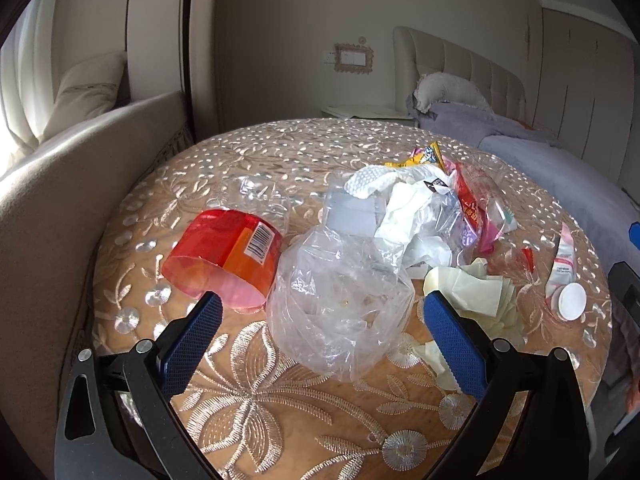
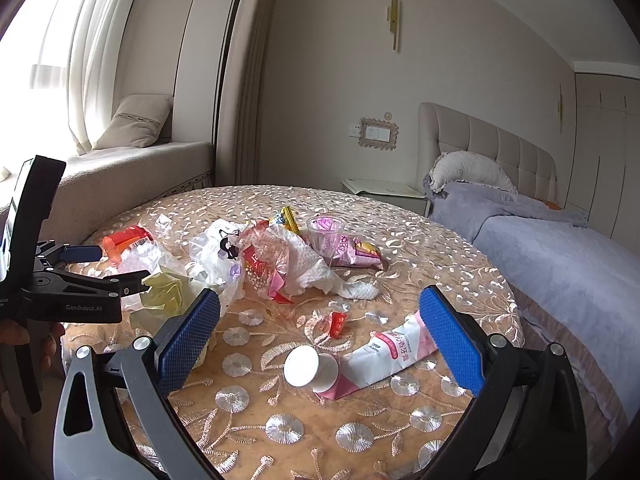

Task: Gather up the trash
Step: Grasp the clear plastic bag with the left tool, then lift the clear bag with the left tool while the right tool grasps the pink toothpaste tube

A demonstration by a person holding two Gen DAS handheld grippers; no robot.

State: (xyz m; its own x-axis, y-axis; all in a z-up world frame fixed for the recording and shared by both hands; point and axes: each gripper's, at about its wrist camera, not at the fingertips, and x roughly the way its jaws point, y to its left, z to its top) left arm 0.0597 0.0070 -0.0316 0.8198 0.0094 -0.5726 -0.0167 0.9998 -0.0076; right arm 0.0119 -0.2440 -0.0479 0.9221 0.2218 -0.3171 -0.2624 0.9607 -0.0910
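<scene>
Bedroom table (image 2: 360, 440) carries all the trash (image 2: 280, 264) near its far edge; nothing is collected yet. Your left gripper (image 1: 320, 308) and right gripper (image 2: 320, 312) are both apart, holding nothing.

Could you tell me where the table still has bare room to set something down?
Free: the near edge of the table below the toothpaste tube, and the far rim behind the clear cup. Crowded: the middle, around the crumpled clear bag.
</scene>
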